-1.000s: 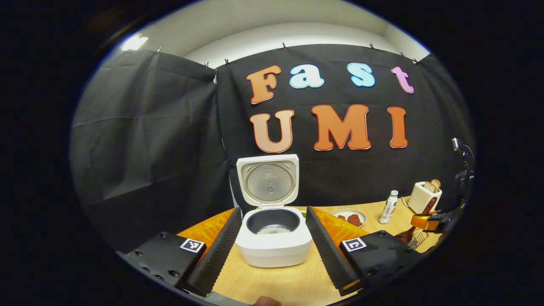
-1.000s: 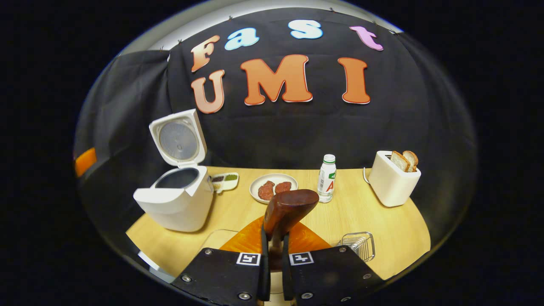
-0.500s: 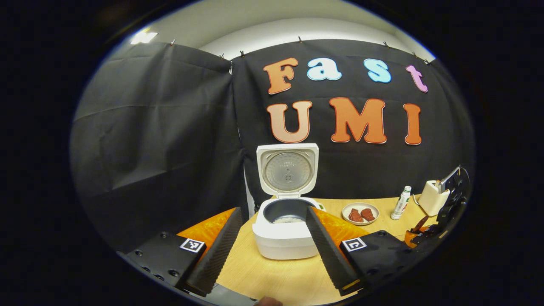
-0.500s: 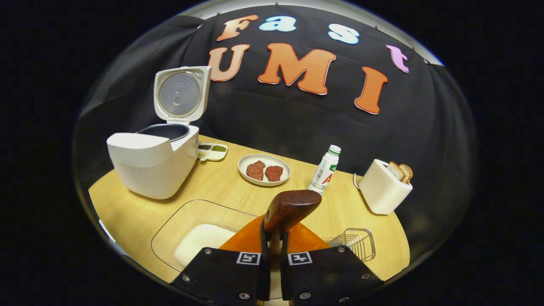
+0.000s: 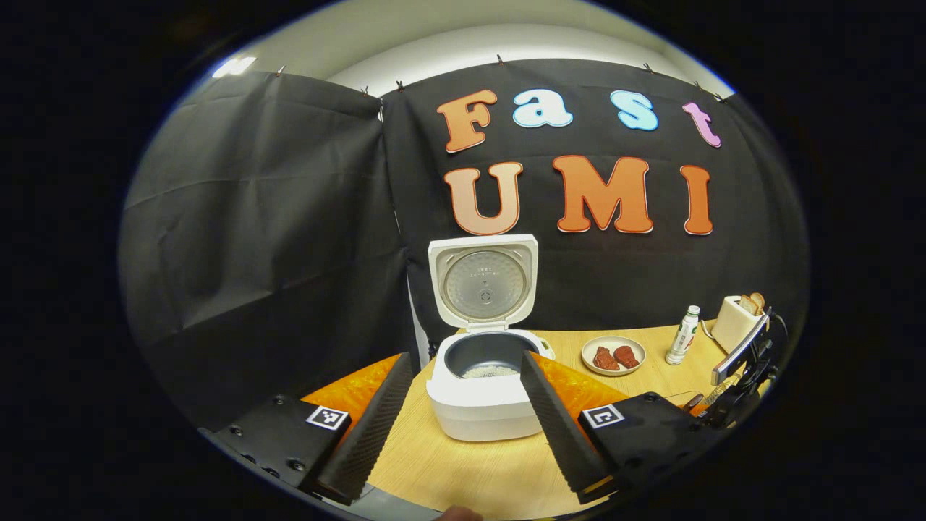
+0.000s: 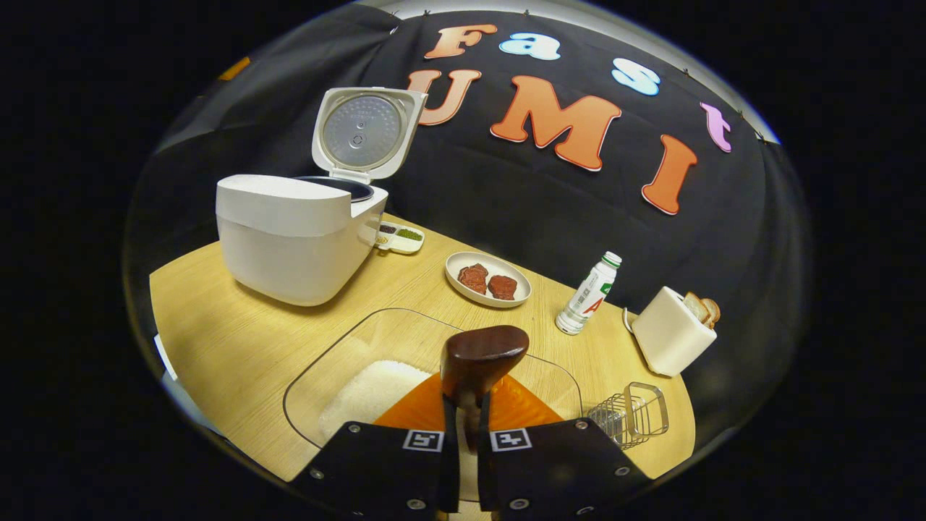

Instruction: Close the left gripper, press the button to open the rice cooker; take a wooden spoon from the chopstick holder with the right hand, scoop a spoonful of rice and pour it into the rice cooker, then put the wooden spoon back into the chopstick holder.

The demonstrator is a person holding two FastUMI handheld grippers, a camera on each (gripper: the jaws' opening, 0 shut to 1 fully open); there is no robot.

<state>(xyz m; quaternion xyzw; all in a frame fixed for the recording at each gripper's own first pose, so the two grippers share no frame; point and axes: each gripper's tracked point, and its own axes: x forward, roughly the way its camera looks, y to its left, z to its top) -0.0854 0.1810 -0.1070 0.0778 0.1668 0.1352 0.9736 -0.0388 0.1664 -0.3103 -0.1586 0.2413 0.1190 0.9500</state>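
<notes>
Now the right tongs point(image 6: 463, 434) are clamped on the handle of the wooden spoon point(image 6: 481, 354), both fingers pressing it, its bowl raised above a clear tub point(image 6: 347, 347) of rice point(image 6: 369, 391). Seen from the right gripper view, the rice cooker point(image 6: 289, 239) stands at ten o'clock on the table point(image 6: 231, 325) with its lid point(image 6: 362, 134) up; a plate of meat point(image 6: 488, 278) is at twelve, a bottle point(image 6: 587, 295) and toaster point(image 6: 669, 333) at two, and the wire holder point(image 6: 629, 416) at four, just beside the tub. The left tongs point(image 5: 466, 405) are spread wide, holding nothing, with the cooker point(image 5: 485, 398) between the fingers at twelve and some rice point(image 5: 490, 371) in its pot.
</notes>
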